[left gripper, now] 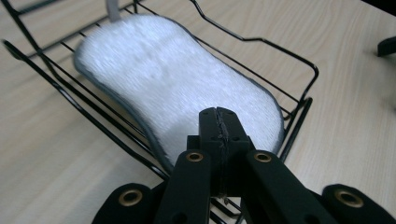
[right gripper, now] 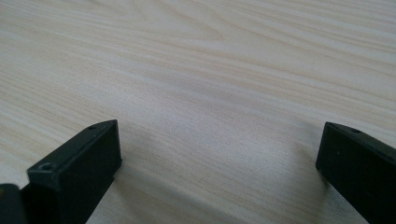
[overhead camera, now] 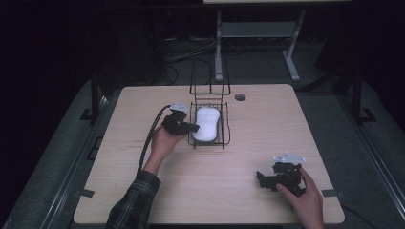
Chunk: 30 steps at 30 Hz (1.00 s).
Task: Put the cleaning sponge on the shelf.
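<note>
A white, peanut-shaped sponge (overhead camera: 206,123) lies flat in a black wire basket (overhead camera: 225,139) at the middle back of the table. My left gripper (overhead camera: 193,127) is at the basket's left rim, pointing right. In the left gripper view its jaws are pressed together just above the near end of the sponge (left gripper: 177,84), inside the basket (left gripper: 299,70), with nothing seen between them; the left gripper (left gripper: 218,112) is shut. My right gripper (overhead camera: 260,179) rests near the table's front right, held by a hand. Its jaws stand wide apart over bare wood, so the right gripper (right gripper: 219,154) is open.
The basket's tall wire back (overhead camera: 210,76) rises behind the sponge. A round cable hole (overhead camera: 240,97) sits near the table's (overhead camera: 143,191) far edge. A white desk frame (overhead camera: 258,33) stands on the dark floor beyond. Part of the right gripper (left gripper: 387,46) shows at the far right.
</note>
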{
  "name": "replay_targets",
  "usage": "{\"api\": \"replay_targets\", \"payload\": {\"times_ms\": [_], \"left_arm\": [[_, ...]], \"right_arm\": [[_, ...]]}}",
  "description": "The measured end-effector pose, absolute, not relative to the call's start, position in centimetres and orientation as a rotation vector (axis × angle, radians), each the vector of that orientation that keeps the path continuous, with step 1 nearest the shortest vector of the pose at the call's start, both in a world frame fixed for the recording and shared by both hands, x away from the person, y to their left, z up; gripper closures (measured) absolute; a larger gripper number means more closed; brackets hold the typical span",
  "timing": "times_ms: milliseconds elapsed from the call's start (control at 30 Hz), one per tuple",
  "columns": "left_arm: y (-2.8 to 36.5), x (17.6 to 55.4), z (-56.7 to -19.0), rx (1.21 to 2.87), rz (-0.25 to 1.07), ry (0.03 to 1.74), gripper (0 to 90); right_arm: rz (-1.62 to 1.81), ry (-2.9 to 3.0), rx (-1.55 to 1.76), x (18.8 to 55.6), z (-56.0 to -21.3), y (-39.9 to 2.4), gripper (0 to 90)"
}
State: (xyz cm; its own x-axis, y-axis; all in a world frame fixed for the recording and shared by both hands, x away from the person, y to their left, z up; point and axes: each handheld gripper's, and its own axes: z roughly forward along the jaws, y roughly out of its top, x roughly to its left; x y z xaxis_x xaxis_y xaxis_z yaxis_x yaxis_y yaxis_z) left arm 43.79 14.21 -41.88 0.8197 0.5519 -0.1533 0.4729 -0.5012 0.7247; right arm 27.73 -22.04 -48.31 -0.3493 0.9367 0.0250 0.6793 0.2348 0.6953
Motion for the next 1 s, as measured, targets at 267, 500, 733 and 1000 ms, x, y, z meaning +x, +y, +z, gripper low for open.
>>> {"api": "replay_targets", "payload": {"times_ms": [267,500,733,1000], "left_arm": [[13.4,44.0,-42.6,2.158,0.097,0.753,89.6],[13.1,44.2,-42.6,2.158,0.091,0.75,89.6],[13.4,43.9,-42.1,2.166,0.097,0.739,89.6],[14.8,43.2,-41.2,2.137,0.075,0.748,84.1]], "right_arm": [[0.878,2.116,1.485,27.7,-48.3,-22.0,0.0],[0.878,2.116,1.485,27.7,-48.3,-22.0,0.0],[0.878,2.116,1.485,27.7,-48.3,-22.0,0.0],[0.878,2.116,1.485,27.7,-48.3,-22.0,0.0]]}}
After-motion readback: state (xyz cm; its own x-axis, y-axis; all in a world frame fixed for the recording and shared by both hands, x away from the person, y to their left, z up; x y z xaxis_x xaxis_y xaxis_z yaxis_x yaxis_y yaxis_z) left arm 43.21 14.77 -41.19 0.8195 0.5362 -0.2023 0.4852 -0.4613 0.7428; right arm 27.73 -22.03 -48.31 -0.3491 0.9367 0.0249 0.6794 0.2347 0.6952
